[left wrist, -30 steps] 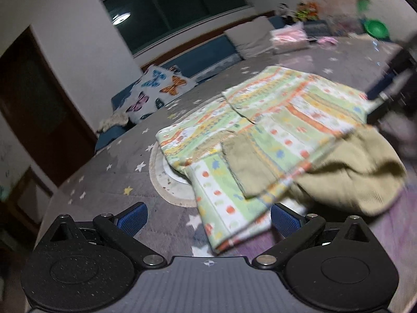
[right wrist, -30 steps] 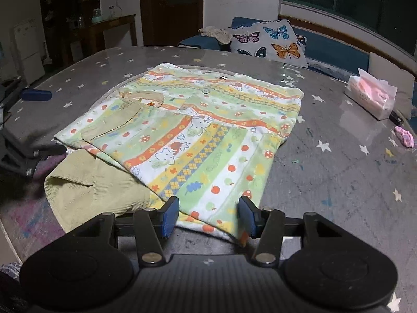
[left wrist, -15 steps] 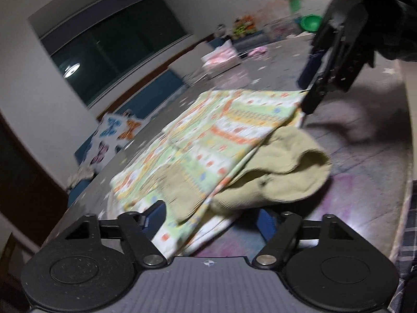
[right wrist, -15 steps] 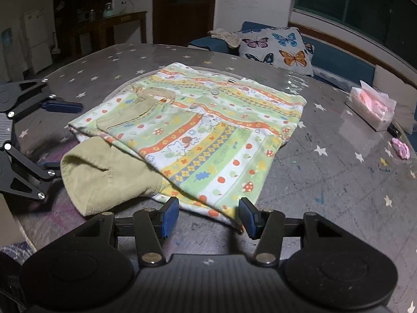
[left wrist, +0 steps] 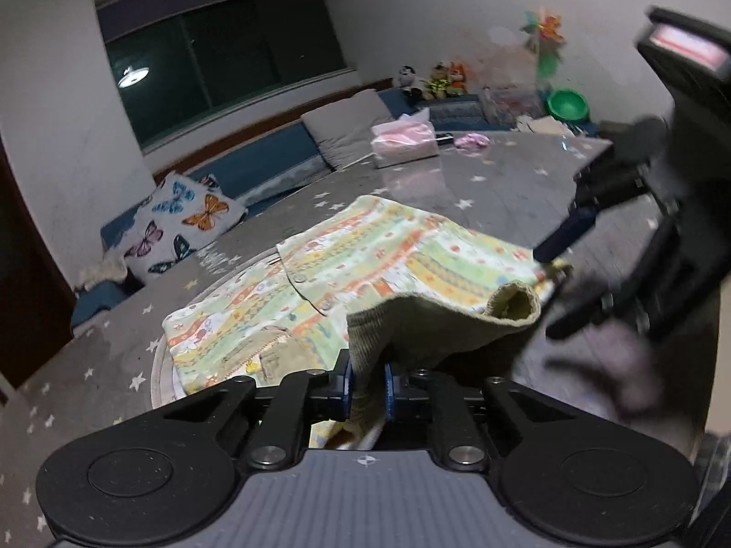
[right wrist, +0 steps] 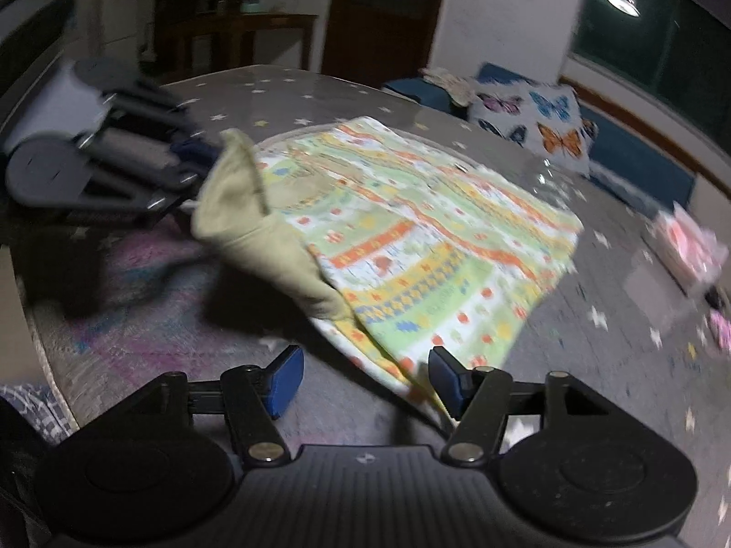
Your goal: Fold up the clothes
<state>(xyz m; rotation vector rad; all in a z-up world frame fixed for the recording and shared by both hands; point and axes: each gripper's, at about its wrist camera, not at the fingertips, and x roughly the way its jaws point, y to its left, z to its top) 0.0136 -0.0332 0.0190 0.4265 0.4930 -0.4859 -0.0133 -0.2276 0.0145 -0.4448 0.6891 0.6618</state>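
Observation:
A child's garment [left wrist: 365, 265] with green, yellow and orange printed stripes lies on the grey star-patterned table [left wrist: 502, 182]. It has an olive ribbed part [left wrist: 425, 329]. My left gripper [left wrist: 368, 386] is shut on the olive ribbed part and holds it lifted off the table. In the right wrist view the garment [right wrist: 434, 237] lies ahead, and its olive part [right wrist: 256, 233] is raised at the left. My right gripper [right wrist: 365, 379] is open at the garment's near hem, with the hem between the pads. It also shows blurred at the right of the left wrist view [left wrist: 562, 246].
A pink tissue pack [left wrist: 404, 141] and a small pink item [left wrist: 473, 139] lie at the table's far side. A butterfly cushion [left wrist: 182, 223] rests on the blue bench behind. A green bowl [left wrist: 568, 104] and toys stand at the back right. The table edge [right wrist: 41, 342] is near left.
My left gripper has closed on the olive ribbed part and lifted it. My right gripper has opened wider and moved in at the garment's near hem.

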